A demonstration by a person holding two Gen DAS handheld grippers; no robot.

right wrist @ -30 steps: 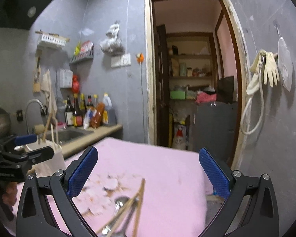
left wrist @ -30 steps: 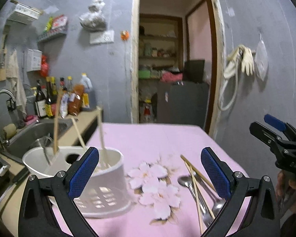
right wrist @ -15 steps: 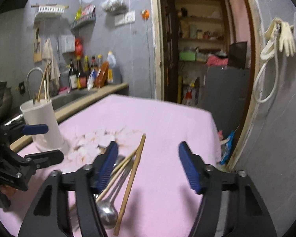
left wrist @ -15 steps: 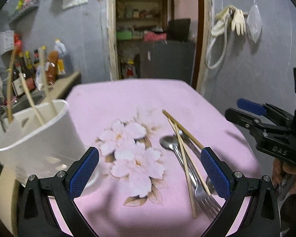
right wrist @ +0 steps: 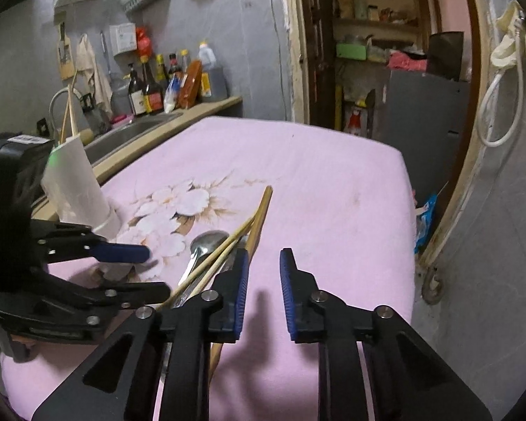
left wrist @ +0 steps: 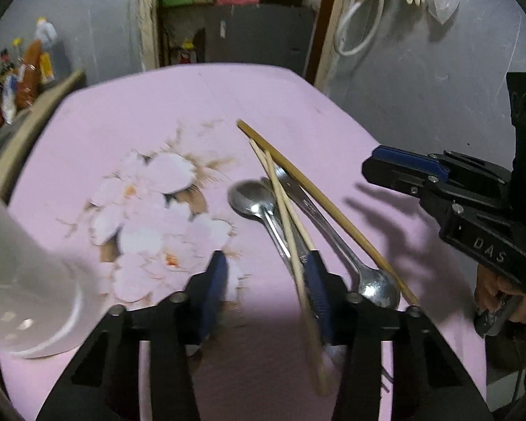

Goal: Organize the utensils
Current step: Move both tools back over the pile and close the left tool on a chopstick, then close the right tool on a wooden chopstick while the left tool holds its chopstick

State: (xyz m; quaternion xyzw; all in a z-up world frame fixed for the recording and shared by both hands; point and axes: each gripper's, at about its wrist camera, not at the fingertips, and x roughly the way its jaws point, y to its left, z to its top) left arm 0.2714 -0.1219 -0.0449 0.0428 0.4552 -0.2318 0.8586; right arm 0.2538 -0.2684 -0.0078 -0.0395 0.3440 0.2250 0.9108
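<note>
1. Left wrist view: my left gripper (left wrist: 264, 287) is partly open with nothing in it; the right pad sits right against the pale chopsticks (left wrist: 280, 203).
2. My right gripper (right wrist: 263, 287) is narrowly open and empty too, just right of the pile.
3. Utensils lie on the pink tablecloth (left wrist: 140, 112): spoon (left wrist: 252, 198), darker chopstick (left wrist: 319, 200), long axes running away from me, tilted left.
4. I reckon left's nearer. White holder (right wrist: 75, 189) stands far left.

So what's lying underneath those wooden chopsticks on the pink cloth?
Under the chopsticks lie two metal spoons, pointing opposite ways, on the pink cloth. Anything further down the pile is hidden behind the left gripper.
</note>
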